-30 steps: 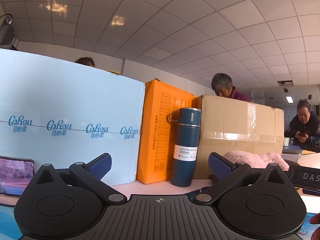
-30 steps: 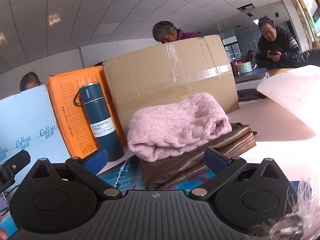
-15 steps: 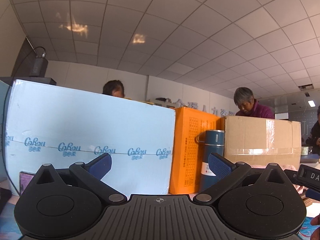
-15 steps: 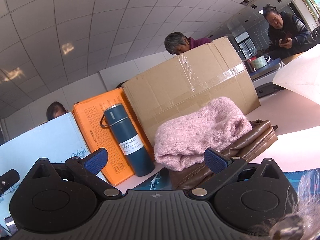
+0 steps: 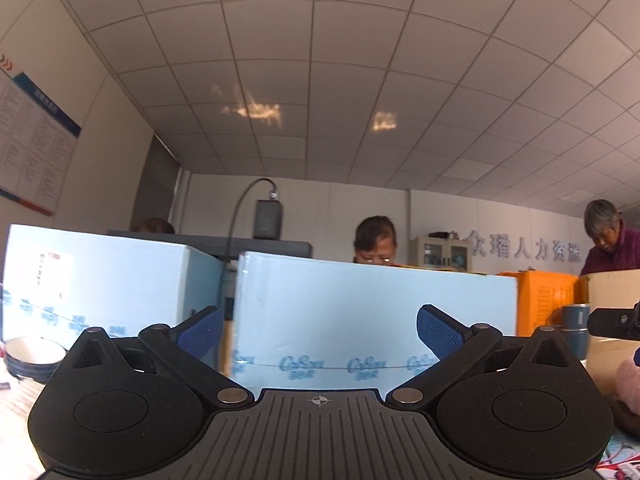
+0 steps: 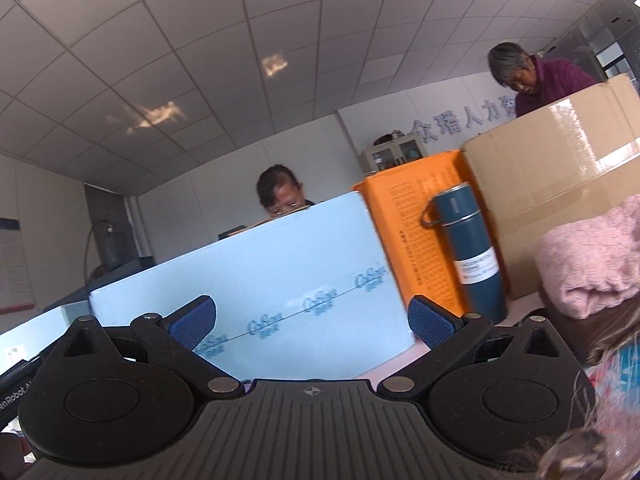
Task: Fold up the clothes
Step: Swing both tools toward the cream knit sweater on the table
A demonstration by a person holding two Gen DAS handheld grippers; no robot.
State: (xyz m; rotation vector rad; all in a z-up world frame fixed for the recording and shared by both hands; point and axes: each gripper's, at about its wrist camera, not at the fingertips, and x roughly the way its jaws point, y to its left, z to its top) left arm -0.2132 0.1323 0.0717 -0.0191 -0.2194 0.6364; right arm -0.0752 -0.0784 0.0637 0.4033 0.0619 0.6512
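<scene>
Left wrist view. The left hand-held gripper (image 5: 318,330) points level across the tabletop with its jaws spread wide and nothing between the blue pads (image 5: 438,336). It faces a light blue box (image 5: 372,320), which stands upright as a wall along the far side of the work area. A second light blue box (image 5: 104,288) stands to the left, with a bowl (image 5: 30,356) near its base. At the right edge, a sliver of the pink sweater (image 5: 630,384) shows low in the frame, well apart from the pads. The open, raised pose suggests an approach not yet begun.

Right wrist view. The right hand-held gripper (image 6: 310,320) is likewise wide open and empty, aimed at the same light blue box (image 6: 280,272). The pink sweater (image 6: 588,264), the item to be folded, lies bunched to the right of the jaws on a brown leather-like item (image 6: 608,332), probably a bag, though little of it shows. An orange box (image 6: 416,240) and a cardboard box (image 6: 560,188) stand behind it, closing off the back of the work area. A dark blue flask (image 6: 468,252) stands upright just in front of the orange box. The tabletop (image 6: 520,308) shows as a pale strip at the flask's foot. The sweater is not yet spread out, so folding has not started.
</scene>
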